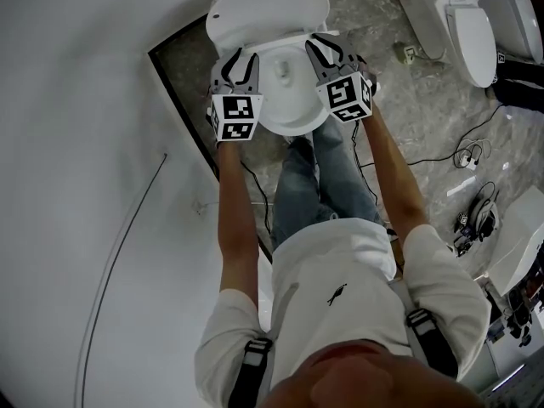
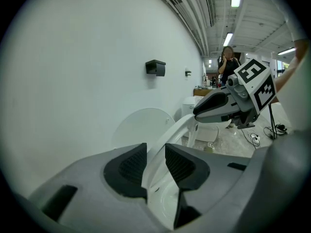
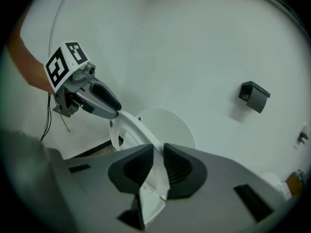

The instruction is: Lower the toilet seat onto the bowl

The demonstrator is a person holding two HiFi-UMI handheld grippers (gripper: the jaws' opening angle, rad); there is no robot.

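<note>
A plain white wall [image 1: 85, 143] stands behind and a grey marbled floor [image 1: 425, 109] lies below; on the floor sits a white ceramic toilet bowl [image 1: 293, 117], its round white lid [image 1: 263, 11] upright against the wall; the white plastic toilet seat ring [image 2: 172, 129] hangs tilted between lid and bowl, not yet down on the rim; the left claw [image 2: 154, 149] is clamped on one side of the ring, which runs between its dark ribbed pads; the right claw [image 3: 158, 152] is closed on the opposite side in the same way; a small black wall-mounted holder [image 2: 155, 68] sits higher on the wall.
</note>
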